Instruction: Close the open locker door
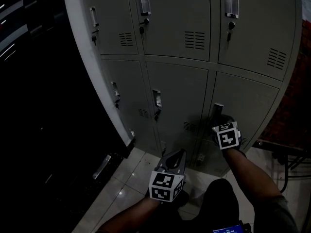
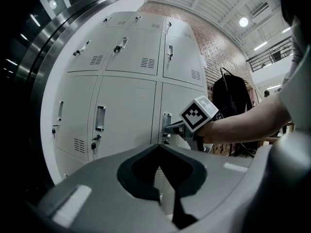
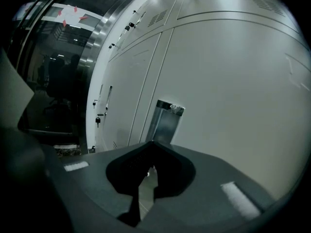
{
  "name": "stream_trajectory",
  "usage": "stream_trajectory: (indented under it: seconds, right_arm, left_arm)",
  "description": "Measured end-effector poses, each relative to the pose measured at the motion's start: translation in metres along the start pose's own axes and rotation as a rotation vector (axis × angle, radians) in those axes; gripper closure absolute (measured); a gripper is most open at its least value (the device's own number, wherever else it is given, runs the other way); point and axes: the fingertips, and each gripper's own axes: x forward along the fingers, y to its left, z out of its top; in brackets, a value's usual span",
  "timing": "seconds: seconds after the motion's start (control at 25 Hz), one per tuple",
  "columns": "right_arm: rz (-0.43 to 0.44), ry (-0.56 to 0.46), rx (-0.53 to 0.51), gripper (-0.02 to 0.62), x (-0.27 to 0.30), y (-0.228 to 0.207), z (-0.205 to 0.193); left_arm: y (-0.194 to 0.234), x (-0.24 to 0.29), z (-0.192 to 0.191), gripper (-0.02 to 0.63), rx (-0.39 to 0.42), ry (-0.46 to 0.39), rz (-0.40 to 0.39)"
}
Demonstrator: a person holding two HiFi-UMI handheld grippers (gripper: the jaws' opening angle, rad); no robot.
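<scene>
The left gripper [image 1: 181, 154] hangs low over the floor tiles [image 1: 131, 178]. Its jaws are together on nothing and point at the foot of the lockers. Farther on, the right gripper [image 1: 219, 119], jaws likewise closed and empty, has its tips at the metal handle [image 3: 165, 120] of the bottom-right door [image 1: 248, 98]. That door lies about flush with its neighbours. The upper lockers [image 1: 175, 18] are shut.

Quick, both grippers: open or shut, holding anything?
Left gripper: shut, holding nothing.
Right gripper: shut, holding nothing, tips at the locker handle.
</scene>
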Motion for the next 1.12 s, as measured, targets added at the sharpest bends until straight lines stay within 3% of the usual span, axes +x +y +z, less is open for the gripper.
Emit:
stream_trajectory:
  seconds: [0.64, 1.12]
  right_arm:
    - [0.040, -0.035, 0.031, 0.588, -0.021, -0.002, 0.003]
    - [0.080, -0.100, 0.123, 0.588, -0.136, -0.030, -0.019]
  left_arm:
    - [-0.009, 0.003, 0.007, 0.605, 0.005, -0.006, -0.021]
    - [-0.071, 0.029, 0.020, 0.606, 0.010, -0.016, -0.118]
